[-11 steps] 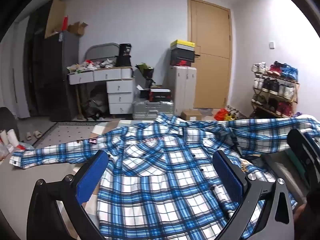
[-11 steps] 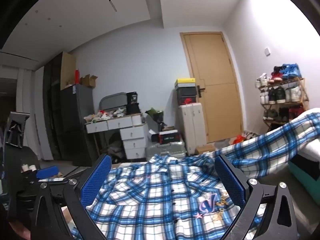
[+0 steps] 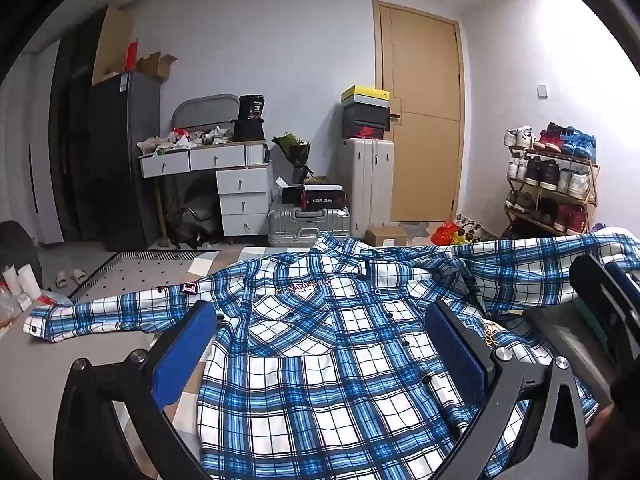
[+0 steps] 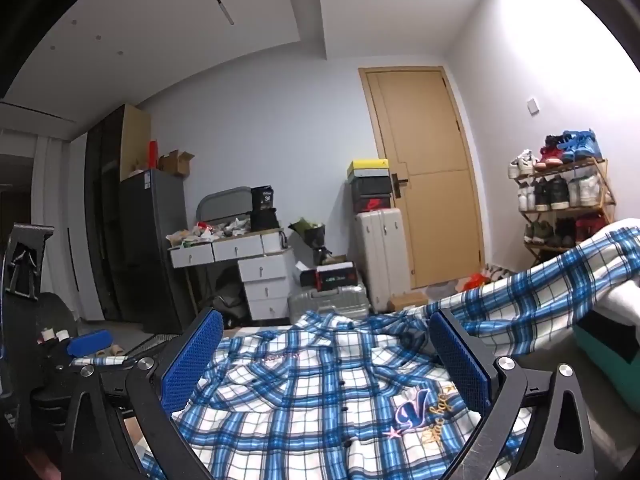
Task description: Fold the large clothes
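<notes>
Plaid cotton in blue, white and black makes up the shirt point(image 3: 320, 360), which is spread front-up, wrinkled, across the table point(image 3: 24, 360); an embroidered emblem point(image 4: 412, 412) is stitched on its chest. Over it the left gripper point(image 3: 320, 352) and right gripper point(image 4: 324, 360) are held wide apart, their textured blue pads point(image 3: 182, 354) gripping nothing.

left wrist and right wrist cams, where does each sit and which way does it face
Left wrist: sits behind the left claw, looking across the plaid shirt toward the door; its own open blue-padded fingers show, the right claw at the right edge.
Right wrist: behind the right claw, lower, same heading; open fingers show, the left claw at left.
Shared: shirt, door, shoe rack.
</notes>
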`<state>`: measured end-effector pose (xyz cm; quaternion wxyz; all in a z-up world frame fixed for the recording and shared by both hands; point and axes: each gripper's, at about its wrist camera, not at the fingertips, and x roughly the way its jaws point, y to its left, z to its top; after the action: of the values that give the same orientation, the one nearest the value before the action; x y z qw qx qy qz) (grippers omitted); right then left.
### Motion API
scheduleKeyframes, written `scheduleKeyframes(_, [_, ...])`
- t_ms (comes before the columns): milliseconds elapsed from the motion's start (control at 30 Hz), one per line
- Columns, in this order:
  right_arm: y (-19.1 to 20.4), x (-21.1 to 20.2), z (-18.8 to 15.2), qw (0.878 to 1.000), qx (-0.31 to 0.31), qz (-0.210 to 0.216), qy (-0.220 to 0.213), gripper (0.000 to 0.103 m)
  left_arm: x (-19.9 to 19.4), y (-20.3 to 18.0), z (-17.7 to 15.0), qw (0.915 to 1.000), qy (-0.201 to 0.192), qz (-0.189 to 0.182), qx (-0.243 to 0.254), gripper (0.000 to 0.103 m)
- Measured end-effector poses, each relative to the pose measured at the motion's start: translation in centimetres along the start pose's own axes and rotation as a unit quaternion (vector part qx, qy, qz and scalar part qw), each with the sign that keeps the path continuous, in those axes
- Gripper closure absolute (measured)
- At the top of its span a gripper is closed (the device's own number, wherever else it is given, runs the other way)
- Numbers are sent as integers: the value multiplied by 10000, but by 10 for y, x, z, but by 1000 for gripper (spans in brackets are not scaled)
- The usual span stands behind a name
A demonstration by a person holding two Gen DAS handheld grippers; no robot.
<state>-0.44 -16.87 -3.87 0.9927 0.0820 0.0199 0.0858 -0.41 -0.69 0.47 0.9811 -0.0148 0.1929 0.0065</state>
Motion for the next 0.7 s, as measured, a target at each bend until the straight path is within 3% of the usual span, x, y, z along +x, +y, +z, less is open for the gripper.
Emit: scheduleKeyframes(700, [2,2,-5,10000,-26,-21,58,0,8,10,-4,9997,149,78,-168,1])
